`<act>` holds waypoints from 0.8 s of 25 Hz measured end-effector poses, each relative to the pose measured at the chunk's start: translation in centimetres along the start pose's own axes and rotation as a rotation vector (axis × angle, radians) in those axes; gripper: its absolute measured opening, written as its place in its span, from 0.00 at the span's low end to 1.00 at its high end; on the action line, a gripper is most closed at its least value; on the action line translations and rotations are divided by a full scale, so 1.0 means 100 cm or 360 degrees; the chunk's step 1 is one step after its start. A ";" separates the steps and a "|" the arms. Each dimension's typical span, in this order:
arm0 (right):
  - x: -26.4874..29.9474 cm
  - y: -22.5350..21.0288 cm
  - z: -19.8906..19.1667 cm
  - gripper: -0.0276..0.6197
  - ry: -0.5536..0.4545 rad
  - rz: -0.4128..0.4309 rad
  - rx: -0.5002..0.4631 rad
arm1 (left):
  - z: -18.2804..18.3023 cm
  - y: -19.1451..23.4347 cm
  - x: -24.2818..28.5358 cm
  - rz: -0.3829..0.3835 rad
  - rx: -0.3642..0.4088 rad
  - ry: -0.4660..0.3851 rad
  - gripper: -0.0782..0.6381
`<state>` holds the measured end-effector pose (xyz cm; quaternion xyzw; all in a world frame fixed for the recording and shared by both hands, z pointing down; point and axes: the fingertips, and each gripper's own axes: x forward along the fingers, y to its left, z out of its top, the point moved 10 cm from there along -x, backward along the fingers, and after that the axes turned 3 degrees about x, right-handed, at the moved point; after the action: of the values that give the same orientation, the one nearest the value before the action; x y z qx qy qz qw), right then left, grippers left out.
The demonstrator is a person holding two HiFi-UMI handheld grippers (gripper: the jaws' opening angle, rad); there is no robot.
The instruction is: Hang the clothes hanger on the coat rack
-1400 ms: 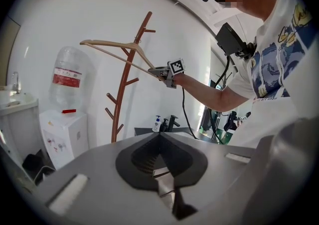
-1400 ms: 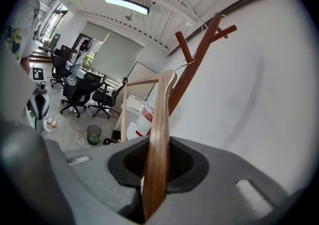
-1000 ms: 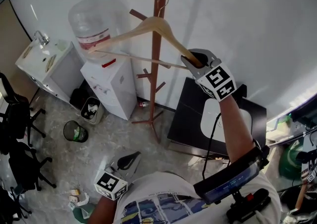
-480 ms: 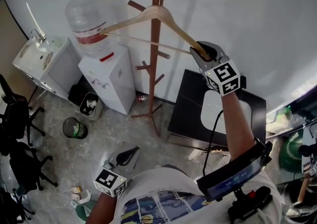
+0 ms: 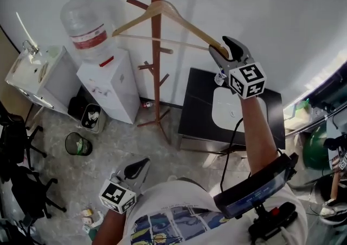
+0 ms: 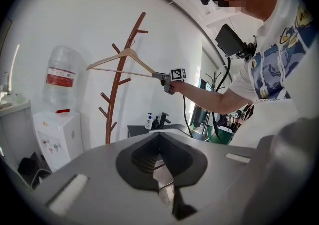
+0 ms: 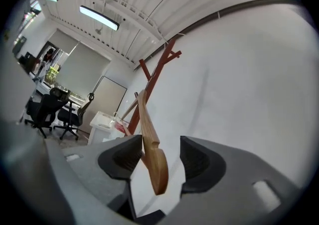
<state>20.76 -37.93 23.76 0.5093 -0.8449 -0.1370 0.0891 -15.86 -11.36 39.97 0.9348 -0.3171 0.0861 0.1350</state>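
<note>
The wooden clothes hanger [image 5: 162, 12] is up against the brown coat rack [image 5: 156, 65], its top at the pole near the upper pegs. Whether its hook rests on a peg I cannot tell. My right gripper [image 5: 225, 49] is raised at the hanger's right end, and its jaws are opening. That end [image 7: 149, 144] lies between them, close to the left pad, with a clear gap to the right pad. My left gripper [image 5: 138, 165] hangs low by my body, shut and empty. From the left gripper view I see the hanger [image 6: 124, 57], the rack [image 6: 117, 94] and the right gripper [image 6: 164, 76].
A water dispenser with a big bottle [image 5: 87, 21] stands left of the rack, with a white sink unit [image 5: 30, 70] beyond it. A black table [image 5: 200, 103] is right of the rack. A round bin [image 5: 78, 143] and office chairs [image 5: 16, 184] are on the floor at left.
The right gripper's jaws have spread apart around the hanger's right end, which they gripped before. The hanger has shifted a little higher along the pole. The left gripper has stayed put.
</note>
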 end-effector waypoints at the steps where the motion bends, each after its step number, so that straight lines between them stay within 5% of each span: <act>1: -0.002 -0.003 -0.002 0.40 0.0008 -0.0022 0.0003 | 0.000 0.001 0.001 -0.0010 0.0000 0.0004 0.11; 12: -0.106 0.056 0.002 0.40 0.0132 -0.0196 -0.0010 | -0.027 -0.024 -0.058 -0.0139 0.0056 -0.0017 0.11; 20: -0.181 0.138 -0.009 0.40 0.0281 -0.0213 -0.0009 | -0.043 -0.039 -0.096 -0.0218 0.0081 -0.0009 0.11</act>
<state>17.94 -15.87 28.82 0.5743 -0.7976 -0.0996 0.1553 -21.33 -1.57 40.87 0.9576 -0.2505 0.0821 0.1158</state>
